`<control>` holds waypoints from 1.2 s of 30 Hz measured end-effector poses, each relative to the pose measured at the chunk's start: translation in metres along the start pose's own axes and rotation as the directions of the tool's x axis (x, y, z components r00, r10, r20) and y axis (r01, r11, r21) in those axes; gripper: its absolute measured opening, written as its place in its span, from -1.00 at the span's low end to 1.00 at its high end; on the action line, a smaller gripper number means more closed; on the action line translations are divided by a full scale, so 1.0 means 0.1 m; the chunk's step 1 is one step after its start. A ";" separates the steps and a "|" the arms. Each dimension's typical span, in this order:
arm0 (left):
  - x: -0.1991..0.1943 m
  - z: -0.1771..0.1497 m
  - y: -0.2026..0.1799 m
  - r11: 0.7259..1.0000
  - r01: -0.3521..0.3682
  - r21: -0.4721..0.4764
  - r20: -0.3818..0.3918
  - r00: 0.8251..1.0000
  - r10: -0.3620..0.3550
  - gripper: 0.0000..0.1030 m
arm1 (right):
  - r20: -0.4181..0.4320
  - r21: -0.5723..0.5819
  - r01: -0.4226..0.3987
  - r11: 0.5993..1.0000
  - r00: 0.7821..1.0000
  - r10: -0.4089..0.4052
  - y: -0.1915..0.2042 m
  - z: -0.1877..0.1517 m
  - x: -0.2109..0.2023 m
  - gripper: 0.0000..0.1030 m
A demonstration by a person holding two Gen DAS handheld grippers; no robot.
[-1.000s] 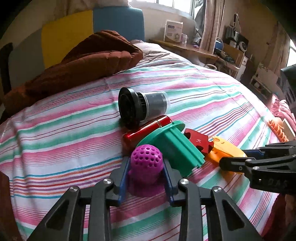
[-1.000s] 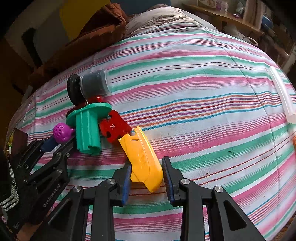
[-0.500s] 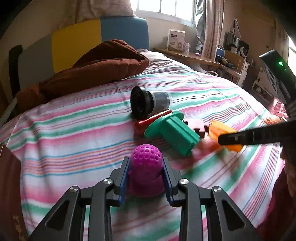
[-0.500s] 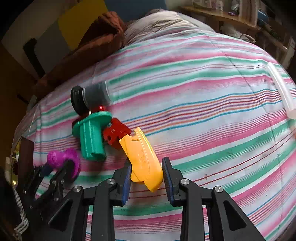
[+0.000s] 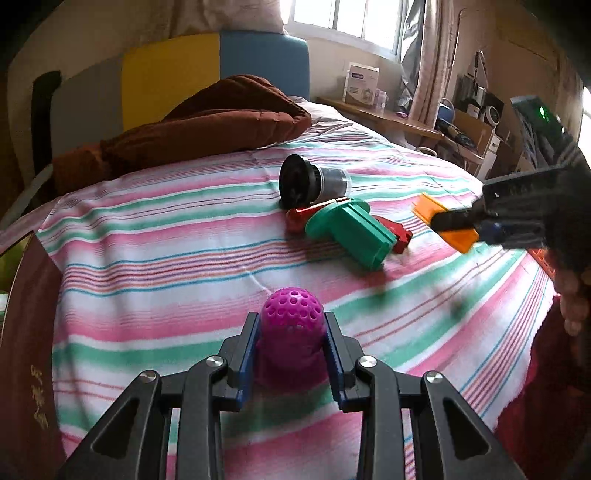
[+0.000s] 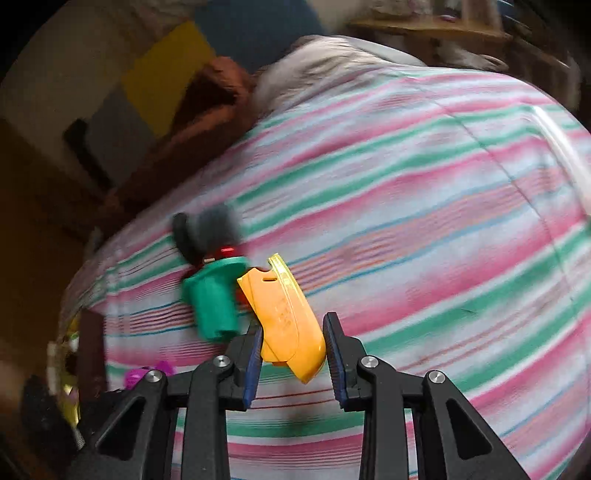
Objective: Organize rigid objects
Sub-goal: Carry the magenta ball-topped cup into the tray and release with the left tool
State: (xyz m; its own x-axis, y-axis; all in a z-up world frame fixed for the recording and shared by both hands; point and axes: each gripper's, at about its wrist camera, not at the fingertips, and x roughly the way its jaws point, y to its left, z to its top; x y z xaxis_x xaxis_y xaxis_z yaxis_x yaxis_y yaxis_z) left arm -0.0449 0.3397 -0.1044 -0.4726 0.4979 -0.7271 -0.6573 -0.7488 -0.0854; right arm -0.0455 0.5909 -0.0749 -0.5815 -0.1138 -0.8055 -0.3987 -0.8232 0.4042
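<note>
My left tongs [image 5: 289,354] grip the purple ball [image 5: 291,314], my right tongs [image 6: 293,350] clamp the yellow case [image 6: 286,317], long axis pointing far-left, its near tip hidden.

home bedroom, striped bedsheet [image 5: 166,258], brown quilt [image 5: 207,122], padded headboard [image 5: 184,70], curtained window [image 5: 343,18], cluttered desk [image 5: 388,118]

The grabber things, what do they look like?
Each is a black plastic two-finger gripper built from angular arms with triangular cut-outs and shiny silver bolts. The left gripper and the right gripper both have ridged dark blue pads lining their fingers. No cables or sleeves show.
</note>
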 end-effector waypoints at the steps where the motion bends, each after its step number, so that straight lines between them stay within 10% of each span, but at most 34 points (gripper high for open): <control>1: -0.02 -0.02 0.00 1.000 0.001 -0.001 0.001 1.000 -0.001 -0.37 | -0.001 -0.035 -0.024 0.999 1.000 0.024 0.08 -0.01 0.00 -0.39; 5: -0.09 -0.11 0.04 1.000 0.004 -0.019 -0.005 1.000 -0.005 -0.37 | -0.069 -0.162 -0.146 0.976 0.988 0.137 0.41 -0.15 0.01 -0.39; 10: -0.21 -0.20 0.11 0.999 0.000 -0.055 -0.004 1.000 0.000 -0.37 | -0.172 -0.338 -0.084 0.937 0.985 0.026 0.70 -0.33 0.27 -0.39; 25: -1.05 -0.33 0.31 0.991 0.095 -0.090 0.103 0.991 -0.086 -0.37 | -0.193 -0.421 -0.032 0.907 0.980 -0.055 0.77 -0.44 0.37 -0.38; 36: -1.52 -0.44 1.23 0.960 -0.003 -0.279 0.131 0.991 0.041 -0.37 | -0.190 -0.434 -0.024 0.901 0.980 -0.065 0.77 -0.46 0.40 -0.38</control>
State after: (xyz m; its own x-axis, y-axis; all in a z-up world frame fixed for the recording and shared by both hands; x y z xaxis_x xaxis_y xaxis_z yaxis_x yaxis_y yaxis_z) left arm -0.0275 0.1528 -0.0345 -0.5717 0.5197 -0.6349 -0.4659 -0.8426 -0.2702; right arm -0.0668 0.4972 -0.0955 -0.4085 -0.1637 -0.8980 -0.0376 -0.9799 0.1957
